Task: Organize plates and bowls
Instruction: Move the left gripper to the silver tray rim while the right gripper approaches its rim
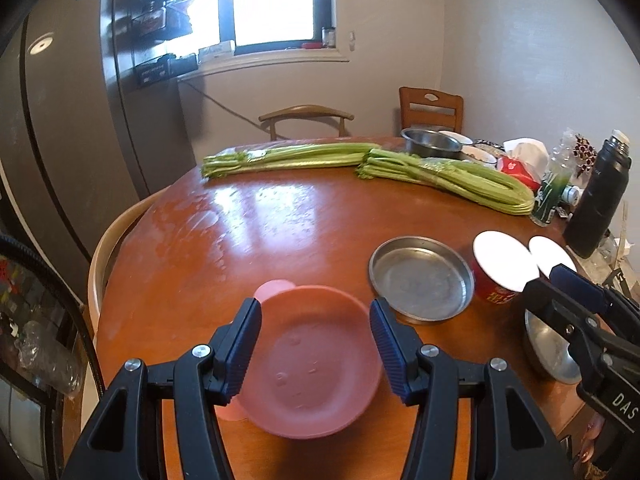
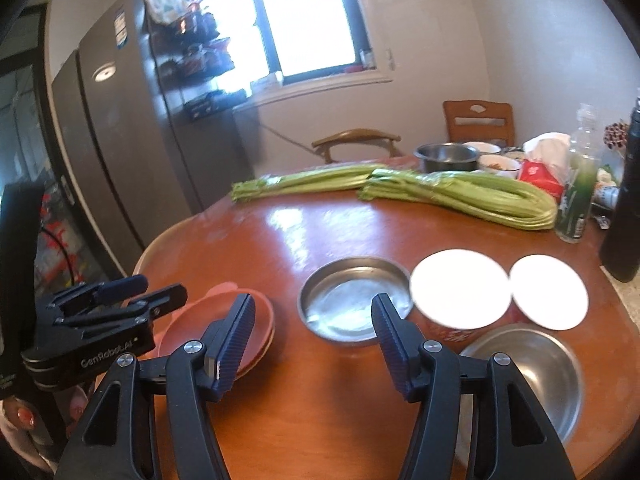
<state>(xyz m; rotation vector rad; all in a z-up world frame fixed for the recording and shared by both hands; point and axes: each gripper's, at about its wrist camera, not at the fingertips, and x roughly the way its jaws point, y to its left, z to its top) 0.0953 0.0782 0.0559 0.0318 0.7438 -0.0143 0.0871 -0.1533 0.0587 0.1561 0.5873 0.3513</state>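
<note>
Left gripper [image 1: 316, 350] jaws wide apart, hovering over pink plate [image 1: 310, 364]. Right gripper [image 2: 314, 346] likewise spread, empty, above table [image 2: 320, 400] near steel pan [image 2: 354, 306].

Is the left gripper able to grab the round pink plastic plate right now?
Probably yes. The left gripper is open, its jaws standing on either side of the round pink plastic plate, with nothing between them. The shallow round metal pan sits off to the right, out of the way.
</note>
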